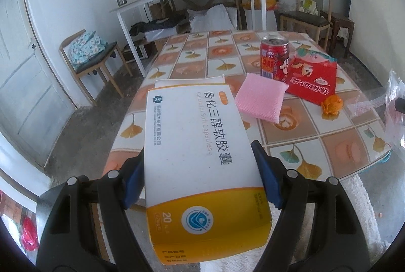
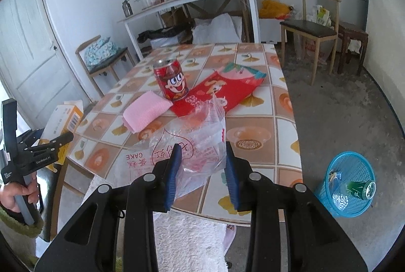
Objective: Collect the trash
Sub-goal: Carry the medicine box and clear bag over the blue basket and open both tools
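My left gripper (image 1: 200, 175) is shut on a white and yellow medicine box (image 1: 200, 145) and holds it over the table's near left corner; the box also shows in the right wrist view (image 2: 63, 120). My right gripper (image 2: 202, 173) has its jaws around a clear plastic cake wrapper (image 2: 187, 145) at the table's front edge; the jaws stand apart and I cannot tell if they pinch it. On the table stand a red drink can (image 2: 171, 80), a red snack bag (image 2: 222, 89), a pink sponge (image 2: 144, 112) and an orange paper ball (image 1: 332, 104).
A blue mesh waste basket (image 2: 344, 186) with a green can stands on the floor right of the tiled table (image 2: 265, 125). Chairs stand at the left (image 2: 101, 59) and far right (image 2: 311, 28). A white side table (image 2: 192, 1) with kitchenware is at the back.
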`<state>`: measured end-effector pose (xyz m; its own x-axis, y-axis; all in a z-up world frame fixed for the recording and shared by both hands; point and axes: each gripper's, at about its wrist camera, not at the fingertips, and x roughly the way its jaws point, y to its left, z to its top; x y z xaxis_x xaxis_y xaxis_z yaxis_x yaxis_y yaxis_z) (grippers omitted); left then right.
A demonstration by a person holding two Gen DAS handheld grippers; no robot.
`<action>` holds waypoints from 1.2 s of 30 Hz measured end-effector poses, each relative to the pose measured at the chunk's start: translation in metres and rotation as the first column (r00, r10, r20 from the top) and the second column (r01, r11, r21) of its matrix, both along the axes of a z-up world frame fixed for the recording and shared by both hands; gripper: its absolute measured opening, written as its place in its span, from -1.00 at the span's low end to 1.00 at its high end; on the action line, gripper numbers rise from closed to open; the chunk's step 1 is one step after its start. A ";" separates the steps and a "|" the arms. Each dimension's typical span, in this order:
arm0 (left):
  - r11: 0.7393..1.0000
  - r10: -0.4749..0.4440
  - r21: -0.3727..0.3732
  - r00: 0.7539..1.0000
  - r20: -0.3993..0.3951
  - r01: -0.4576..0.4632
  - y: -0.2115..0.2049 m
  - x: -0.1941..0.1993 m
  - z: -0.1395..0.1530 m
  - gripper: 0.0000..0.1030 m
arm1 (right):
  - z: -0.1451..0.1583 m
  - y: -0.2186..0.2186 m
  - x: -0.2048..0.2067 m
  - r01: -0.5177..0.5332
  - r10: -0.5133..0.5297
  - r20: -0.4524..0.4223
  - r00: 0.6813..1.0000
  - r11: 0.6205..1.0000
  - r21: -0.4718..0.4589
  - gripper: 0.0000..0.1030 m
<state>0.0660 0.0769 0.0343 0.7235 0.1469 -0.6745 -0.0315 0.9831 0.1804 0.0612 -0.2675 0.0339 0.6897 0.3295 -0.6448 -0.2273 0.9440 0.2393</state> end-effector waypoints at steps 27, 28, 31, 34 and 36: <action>0.934 -0.344 -0.070 0.936 0.077 0.349 -0.136 0.029 0.052 0.40 | 0.033 -0.158 -0.051 0.360 -0.369 0.108 0.923 0.928 0.094 -0.37; 0.918 -0.380 -0.096 0.922 0.078 0.386 -0.147 0.035 0.055 0.40 | 0.034 -0.168 -0.055 0.387 -0.396 0.108 0.912 0.917 0.096 -0.37; 0.859 -0.478 -0.173 0.876 0.070 0.482 -0.184 0.055 0.061 0.40 | 0.032 -0.205 -0.067 0.491 -0.499 0.101 0.861 0.866 0.095 -0.37; 0.791 -0.566 -0.259 0.824 0.036 0.554 -0.229 0.079 0.058 0.41 | 0.016 -0.240 -0.076 0.579 -0.585 0.064 0.808 0.810 0.095 -0.37; 0.750 -0.613 -0.310 0.790 0.007 0.584 -0.257 0.093 0.052 0.41 | 0.000 -0.260 -0.078 0.628 -0.633 0.025 0.774 0.773 0.091 -0.37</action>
